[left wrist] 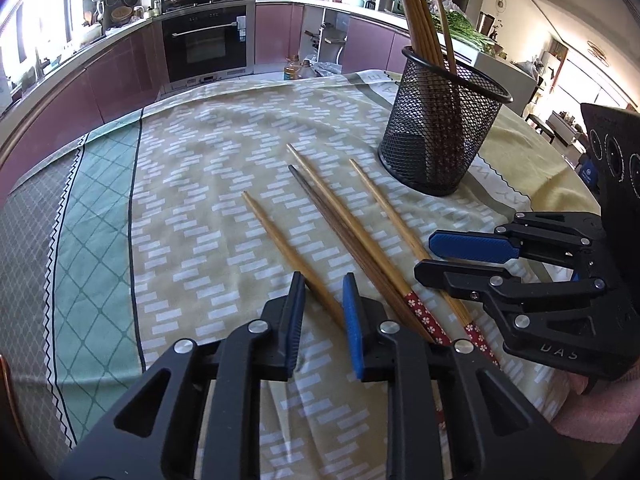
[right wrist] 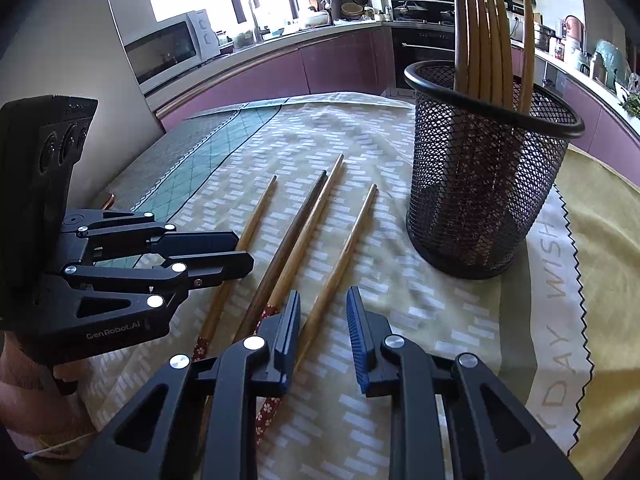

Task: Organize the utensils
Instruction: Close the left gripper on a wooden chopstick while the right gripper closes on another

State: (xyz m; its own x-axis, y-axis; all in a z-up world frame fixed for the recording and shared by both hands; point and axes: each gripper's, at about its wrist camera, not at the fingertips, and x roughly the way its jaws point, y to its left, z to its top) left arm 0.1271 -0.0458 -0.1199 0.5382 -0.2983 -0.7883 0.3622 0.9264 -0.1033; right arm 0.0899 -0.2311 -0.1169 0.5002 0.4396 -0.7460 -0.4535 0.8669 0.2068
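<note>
Several chopsticks lie side by side on the patterned tablecloth [left wrist: 192, 184]. A black mesh cup [left wrist: 440, 132] [right wrist: 488, 184] stands behind them, with several more chopsticks [left wrist: 420, 20] upright in it. My left gripper [left wrist: 324, 304] [right wrist: 246, 252] is low over the leftmost light chopstick [left wrist: 280, 236], which runs slantwise between the narrow-set pads; cloth shows on both sides of it. My right gripper [right wrist: 324, 316] [left wrist: 424, 256] hovers over the rightmost chopstick [right wrist: 344, 248], which passes close to the left pad with a gap beside it. A dark chopstick [left wrist: 320, 208] and a light one with a red flowered end [left wrist: 420, 308] lie between them.
The table's far edge drops off toward purple kitchen cabinets and an oven [left wrist: 208, 44]. A microwave [right wrist: 168, 52] sits on the counter at the left. The green-checked part of the cloth [left wrist: 96, 208] lies left of the chopsticks. A pink sleeve [left wrist: 600, 408] is behind the right gripper.
</note>
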